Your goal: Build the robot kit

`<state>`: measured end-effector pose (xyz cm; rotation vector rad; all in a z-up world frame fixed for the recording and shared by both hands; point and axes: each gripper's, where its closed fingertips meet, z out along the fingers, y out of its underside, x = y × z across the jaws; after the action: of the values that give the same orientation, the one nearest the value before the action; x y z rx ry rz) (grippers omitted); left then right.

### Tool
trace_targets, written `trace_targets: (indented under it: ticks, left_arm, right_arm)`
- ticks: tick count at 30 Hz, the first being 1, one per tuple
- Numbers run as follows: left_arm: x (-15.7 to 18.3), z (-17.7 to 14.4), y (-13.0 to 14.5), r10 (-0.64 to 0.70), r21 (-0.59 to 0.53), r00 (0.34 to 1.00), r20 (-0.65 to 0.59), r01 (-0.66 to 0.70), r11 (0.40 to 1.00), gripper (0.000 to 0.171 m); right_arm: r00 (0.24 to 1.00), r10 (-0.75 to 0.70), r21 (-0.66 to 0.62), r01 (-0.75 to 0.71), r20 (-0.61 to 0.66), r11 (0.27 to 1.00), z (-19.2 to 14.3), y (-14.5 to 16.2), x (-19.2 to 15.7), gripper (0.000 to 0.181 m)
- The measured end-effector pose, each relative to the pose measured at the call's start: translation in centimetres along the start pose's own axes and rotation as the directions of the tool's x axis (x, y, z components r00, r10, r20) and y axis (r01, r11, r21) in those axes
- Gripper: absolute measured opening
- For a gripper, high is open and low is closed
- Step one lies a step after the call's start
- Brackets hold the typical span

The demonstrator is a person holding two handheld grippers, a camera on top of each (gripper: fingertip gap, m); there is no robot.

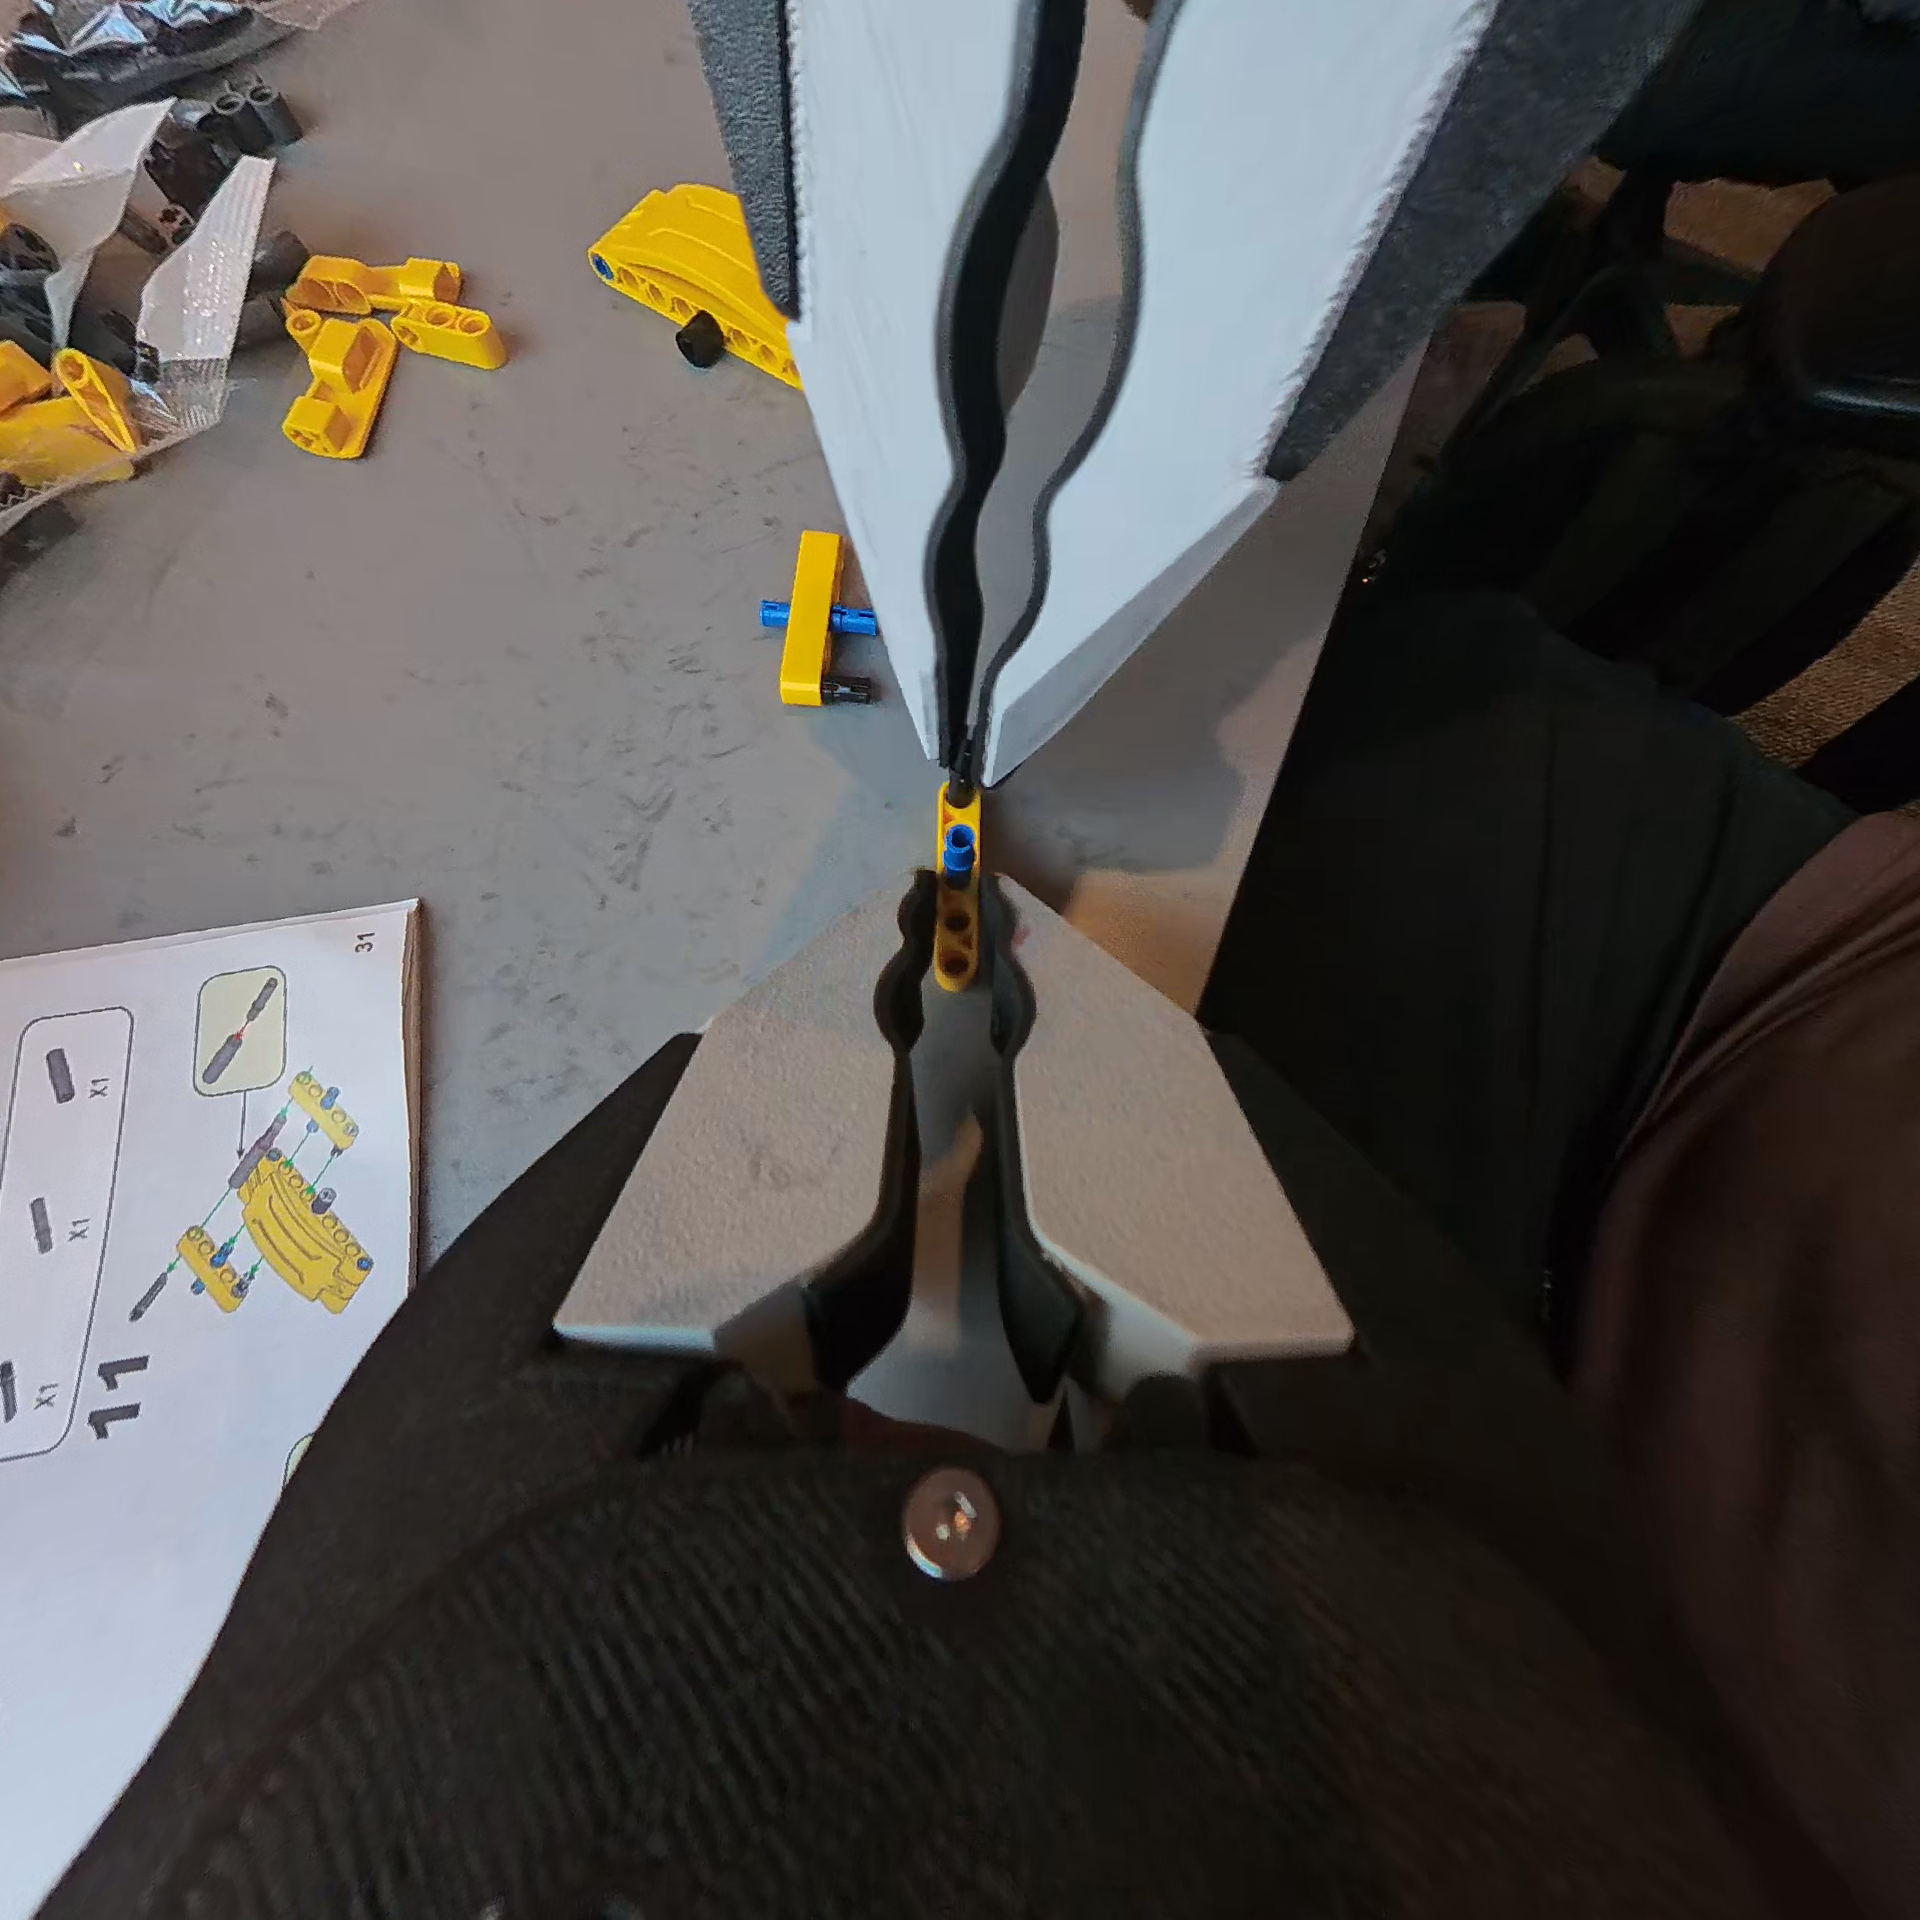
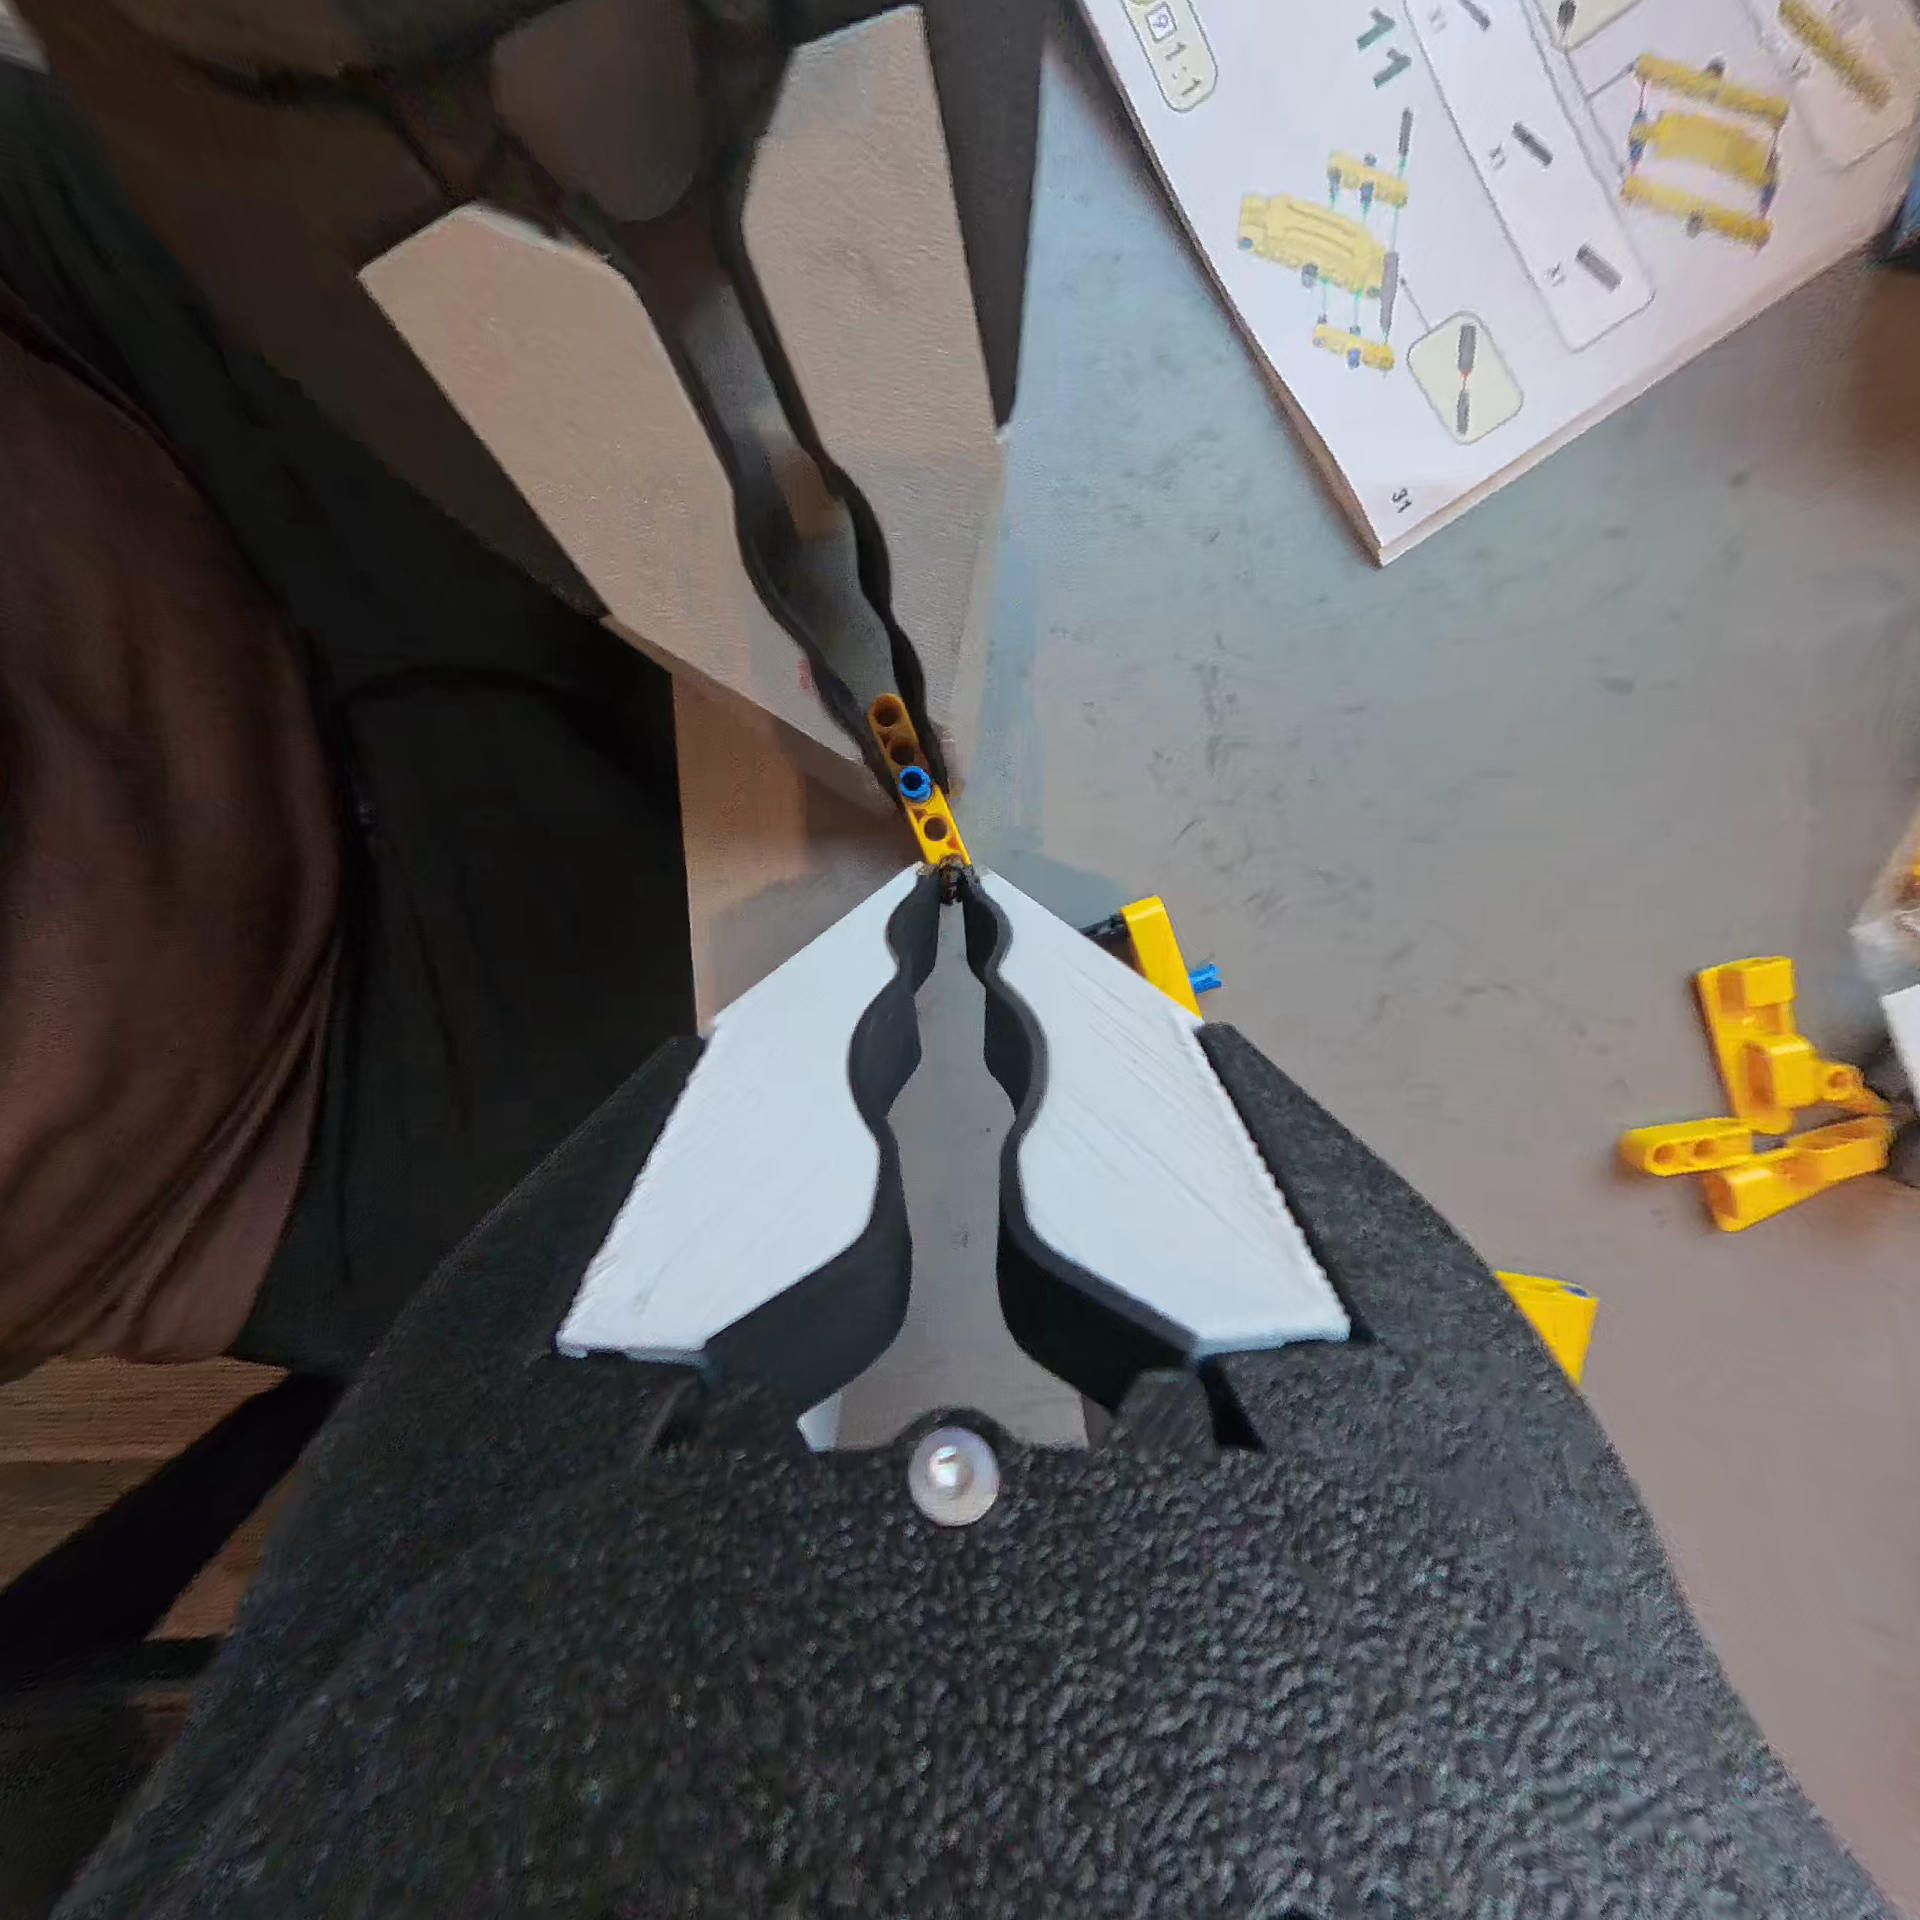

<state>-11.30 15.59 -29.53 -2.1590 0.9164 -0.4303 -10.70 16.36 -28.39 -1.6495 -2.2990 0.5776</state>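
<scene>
My left gripper is shut on the lower half of a short yellow beam with round holes, held above the grey table near its edge. A blue pin sticks out of the beam's middle hole. My right gripper comes in from the opposite side, tip to tip with the left. It is shut on a small black pin at the beam's free end. In the right wrist view my right gripper pinches that pin against the beam, with the blue pin and left gripper beyond.
A second yellow beam with blue and black pins lies on the table just behind the grippers. A curved yellow panel, loose yellow parts and plastic bags lie farther off. An open instruction booklet lies nearby. A person's dark clothing is beside the table edge. Only a small space, under 4 cm, lies between the two pairs of fingers.
</scene>
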Motion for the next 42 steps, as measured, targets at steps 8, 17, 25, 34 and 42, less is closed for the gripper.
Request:
trace_targets:
  ticks: [8,17,25,34,42]
  left_arm:
    - [0.0,0.0,0.0,0.001,0.0,1.0,0.004,-0.001,1.0,0.005]
    - [0.0,0.0,0.0,0.014,0.001,1.0,0.015,-0.014,1.0,0.005]
    - [0.0,0.0,0.0,0.021,0.002,1.0,0.023,-0.021,1.0,0.005]
    - [0.0,0.0,0.0,0.017,0.002,1.0,0.021,-0.017,1.0,0.005]
    - [0.0,0.0,0.0,0.014,0.003,1.0,0.02,-0.014,1.0,0.005]
  right_arm:
    - [0.982,0.158,-0.039,-0.155,0.105,0.987,0.1,-0.2,0.1,0.004]
    - [0.969,0.227,-0.168,-0.209,0.099,0.963,0.1,-0.1,0.1,0.004]
    - [0.969,0.24,-0.182,-0.226,0.059,0.957,0.4,-0.3,0.3,0.004]
    - [0.998,0.03,-0.092,-0.035,-0.058,0.995,0.8,0.1,0.1,0.004]
    - [0.99,0.125,0.158,-0.114,-0.06,0.981,-1.2,-0.4,0.6,0.0]
